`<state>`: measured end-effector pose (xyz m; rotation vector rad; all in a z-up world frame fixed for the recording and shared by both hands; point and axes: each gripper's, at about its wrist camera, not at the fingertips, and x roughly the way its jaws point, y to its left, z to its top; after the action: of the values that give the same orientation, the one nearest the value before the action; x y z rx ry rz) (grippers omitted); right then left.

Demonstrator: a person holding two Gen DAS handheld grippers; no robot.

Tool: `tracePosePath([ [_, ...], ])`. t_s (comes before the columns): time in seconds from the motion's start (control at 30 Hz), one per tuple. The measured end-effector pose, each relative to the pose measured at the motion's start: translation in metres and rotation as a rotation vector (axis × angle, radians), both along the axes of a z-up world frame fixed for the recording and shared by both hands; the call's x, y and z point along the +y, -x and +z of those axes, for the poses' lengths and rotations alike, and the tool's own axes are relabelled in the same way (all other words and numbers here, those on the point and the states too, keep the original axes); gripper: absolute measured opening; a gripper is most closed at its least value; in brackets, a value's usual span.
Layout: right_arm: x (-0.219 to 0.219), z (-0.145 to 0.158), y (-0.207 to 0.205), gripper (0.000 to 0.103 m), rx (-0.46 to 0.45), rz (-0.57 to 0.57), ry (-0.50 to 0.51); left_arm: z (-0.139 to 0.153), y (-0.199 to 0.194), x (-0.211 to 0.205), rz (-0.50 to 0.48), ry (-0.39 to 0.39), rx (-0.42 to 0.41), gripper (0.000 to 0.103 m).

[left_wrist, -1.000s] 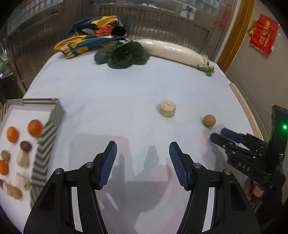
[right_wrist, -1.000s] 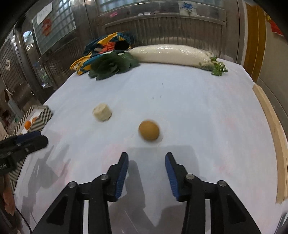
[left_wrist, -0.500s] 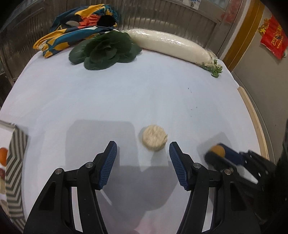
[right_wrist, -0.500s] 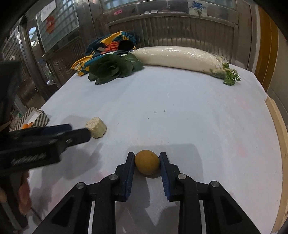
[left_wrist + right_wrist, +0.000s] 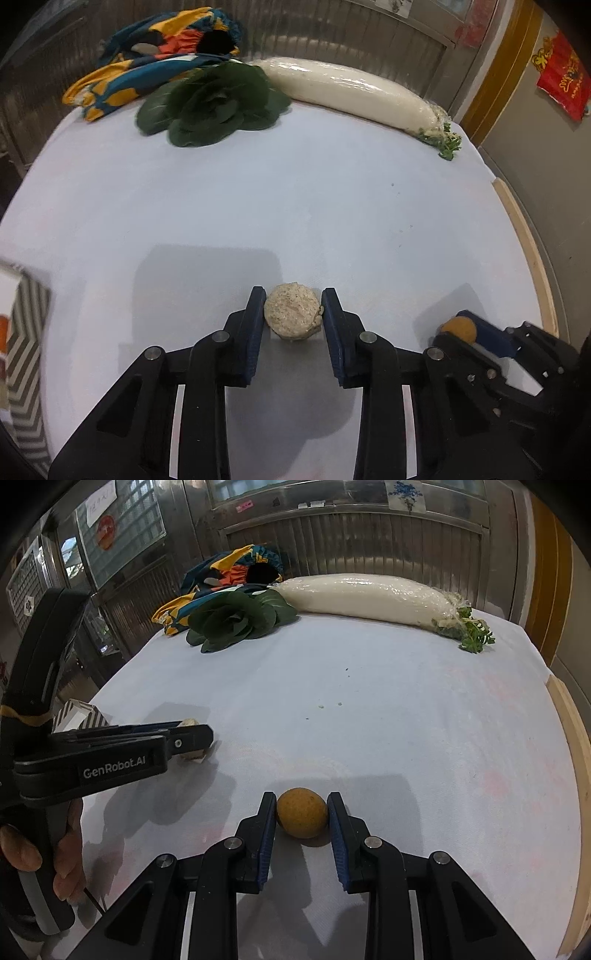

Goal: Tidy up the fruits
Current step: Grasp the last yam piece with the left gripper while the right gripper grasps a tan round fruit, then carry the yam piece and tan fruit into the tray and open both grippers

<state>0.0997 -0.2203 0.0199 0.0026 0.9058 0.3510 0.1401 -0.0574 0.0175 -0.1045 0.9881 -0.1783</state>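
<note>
A beige, rough round fruit piece point(image 5: 293, 315) lies on the white tablecloth. My left gripper point(image 5: 293, 295) is closing on it, and both blue pads touch its sides. In the right wrist view that left gripper point(image 5: 199, 734) comes in from the left and hides most of the beige piece point(image 5: 194, 755). A round yellow-brown fruit point(image 5: 302, 814) rests on the cloth, with my right gripper point(image 5: 302, 799) shut on it. The left wrist view shows the same fruit point(image 5: 458, 329) at the lower right, between the right gripper's fingers.
A striped tray point(image 5: 26, 332) sits at the left edge of the table. At the back lie a long white radish point(image 5: 351, 96), a green leafy vegetable point(image 5: 218, 103) and a colourful cloth point(image 5: 147, 62). A wooden strip point(image 5: 528, 251) borders the right side.
My left gripper moved forward and right from beside the tray to the beige piece and closed around it. My right gripper closed on the round fruit.
</note>
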Motion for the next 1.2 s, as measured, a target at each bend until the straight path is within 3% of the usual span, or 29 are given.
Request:
tracePosePath([
  [0.23,0.029,0.011,0.025,0.027,-0.029,0.046,0.026,0.008,0.044,0.023,0.024,0.002,-0.018,0.03],
  [0.5,0.062,0.013,0.059,0.027,-0.054,0.07,0.017,0.018,0.09,0.041,0.036,-0.049,-0.074,0.03],
  [0.87,0.085,0.021,0.088,0.027,-0.08,0.068,-0.004,0.035,0.13,0.072,0.071,-0.087,-0.148,0.03],
  [1.2,0.145,0.038,0.1,0.027,-0.108,0.188,-0.021,0.05,0.155,0.125,0.146,-0.104,-0.181,0.03],
])
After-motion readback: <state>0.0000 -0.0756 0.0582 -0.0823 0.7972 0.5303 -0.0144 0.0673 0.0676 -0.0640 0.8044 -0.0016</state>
